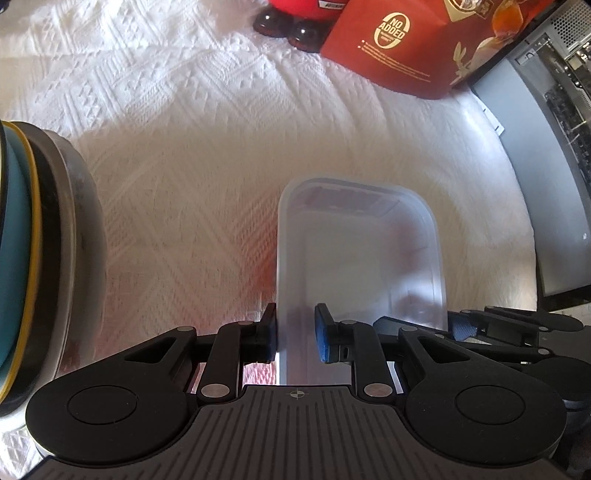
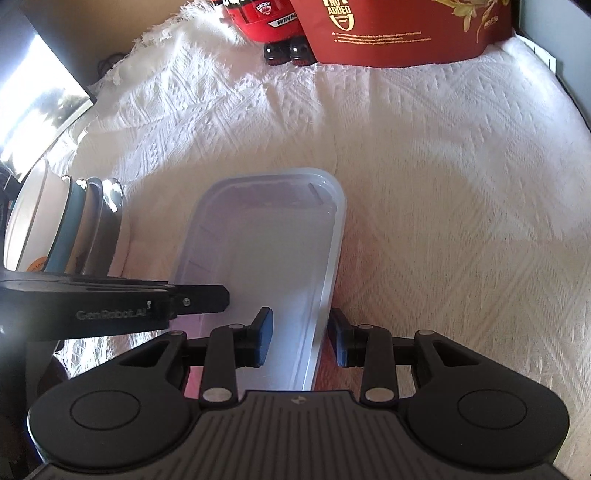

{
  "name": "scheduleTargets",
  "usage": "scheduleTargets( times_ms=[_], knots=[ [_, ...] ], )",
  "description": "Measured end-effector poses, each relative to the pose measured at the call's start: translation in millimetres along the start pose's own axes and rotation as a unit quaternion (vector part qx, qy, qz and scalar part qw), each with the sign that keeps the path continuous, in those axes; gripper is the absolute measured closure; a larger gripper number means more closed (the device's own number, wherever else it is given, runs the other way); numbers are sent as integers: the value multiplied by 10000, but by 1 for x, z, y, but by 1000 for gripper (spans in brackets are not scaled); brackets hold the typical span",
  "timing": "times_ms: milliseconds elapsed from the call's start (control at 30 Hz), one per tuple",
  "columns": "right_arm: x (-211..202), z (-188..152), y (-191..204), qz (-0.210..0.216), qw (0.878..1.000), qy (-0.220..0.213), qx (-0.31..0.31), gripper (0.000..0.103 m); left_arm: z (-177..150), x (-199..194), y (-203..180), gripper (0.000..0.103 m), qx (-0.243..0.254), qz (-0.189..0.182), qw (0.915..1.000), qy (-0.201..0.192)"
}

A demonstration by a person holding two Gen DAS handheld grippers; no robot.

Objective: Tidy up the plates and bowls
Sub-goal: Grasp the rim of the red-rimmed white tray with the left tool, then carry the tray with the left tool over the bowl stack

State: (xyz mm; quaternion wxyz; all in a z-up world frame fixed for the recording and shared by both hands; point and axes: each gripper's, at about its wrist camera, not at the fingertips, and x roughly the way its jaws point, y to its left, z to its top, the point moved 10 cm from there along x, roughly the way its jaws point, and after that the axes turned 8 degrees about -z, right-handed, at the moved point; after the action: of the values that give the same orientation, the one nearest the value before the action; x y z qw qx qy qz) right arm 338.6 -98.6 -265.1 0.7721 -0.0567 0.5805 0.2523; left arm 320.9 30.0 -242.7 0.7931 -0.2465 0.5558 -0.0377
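Far left: the stack of plates and bowls (image 2: 66,225) stands on edge in a row, rims up, leaning together — white outermost, then teal, then grey or steel ones. I judge they are racked upright to save room; whatever props them is not visible. In my left view the same stack fills the left border, teal with a yellow rim line against a grey dish.

Centre: the plastic tub (image 1: 362,254) sits on the white bedspread (image 1: 192,155), just beside the stack but apart from it. It is translucent, frosted, rectangular with rounded corners, empty as far as I can tell; something reddish shows faintly through the far wall.

My left gripper (image 1: 295,338) straddles the tub's left wall, one finger outside, the blue pad (image 1: 322,336) inside. A visible gap remains at the inner pad, so I read it as spread apart, not clamped.

My right gripper (image 2: 301,338) straddles the tub's right wall the same way, jaws apart with daylight on both sides of the rim.

Judgement: a two-handed hold on opposite walls, likely because the thin tub would flex or tip from one side. Squeeze not yet made.

Far end: red carton (image 2: 402,33) and a red toy (image 2: 266,18), well apart from the work.
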Motion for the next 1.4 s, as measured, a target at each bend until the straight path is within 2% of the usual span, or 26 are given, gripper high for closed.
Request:
scheduleTargets(
  times_ms=[267, 400, 567, 800, 900, 1000, 1167, 1400],
  knots=[
    [0, 0, -2, 82, 9999, 62, 131, 70, 2, 1, -7, 80, -49, -22, 9999, 141],
    [-15, 6, -1, 28, 9999, -82, 124, 70, 11, -24, -18, 80, 187, -158, 9996, -99],
    [-56, 28, 13, 192, 9984, -530, 103, 70, 32, -81, -21, 81, 262, -298, 9976, -571],
    [-128, 76, 82, 356, 9864, -1558, -396, 70, 60, -195, -5, 80, 430, -177, 9891, -1399],
    [-153, 96, 124, 568, 9786, -1893, -574, 69, 64, -240, 20, 80, 446, -93, 9846, -1687],
    [-166, 107, 171, 724, 9704, -2138, -856, 69, 61, -272, 53, 80, 214, -55, 9825, -1852],
    [-158, 108, 238, 931, 9679, -2050, -1113, 69, 48, -301, 99, 80, -10, 48, 9806, -1962],
    [-128, 91, 287, 997, 9738, -1590, -1287, 68, 27, -291, 157, 81, -552, -64, 9851, -1629]
  ],
)
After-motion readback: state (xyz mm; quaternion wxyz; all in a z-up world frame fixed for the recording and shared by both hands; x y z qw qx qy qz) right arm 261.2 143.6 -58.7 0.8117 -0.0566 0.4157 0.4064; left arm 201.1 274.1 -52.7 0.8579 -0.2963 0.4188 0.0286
